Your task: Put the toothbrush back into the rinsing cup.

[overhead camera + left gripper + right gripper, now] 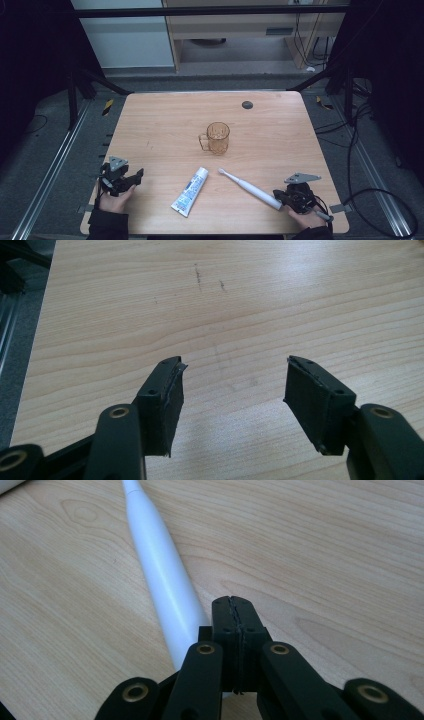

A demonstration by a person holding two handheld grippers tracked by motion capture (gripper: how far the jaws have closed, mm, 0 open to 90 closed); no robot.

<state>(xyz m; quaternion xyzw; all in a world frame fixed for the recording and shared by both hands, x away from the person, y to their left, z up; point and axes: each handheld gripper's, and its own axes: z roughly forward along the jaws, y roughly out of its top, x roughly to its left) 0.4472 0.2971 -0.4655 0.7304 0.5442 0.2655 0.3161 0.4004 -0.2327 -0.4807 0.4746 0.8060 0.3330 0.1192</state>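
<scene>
closed jaws sit at the toothbrush handle, and a nudge is the worry

over on the left, the left gripper [131,179] rests at the table [150,125] edge, jaws standing well apart with nothing but bare wood between them. moving right, a toothpaste tube [190,192] lies flat, pointing diagonally up the table. beyond it, near the middle, an amber plastic mug [218,138] stands upright, handle to its left. then the white electric toothbrush [248,188] lies on its side, bristle head aimed toward the mug, well apart from it. on the right, the right gripper [233,610] has its jaws pressed fully together, holding nothing, tips just beside the handle's thick end. here's the risk as i read it: the handle is round and smooth, so a shut gripper pushing on could roll or skid the toothbrush away, maybe into the tube. the jaws need to open before any grab.
</scene>
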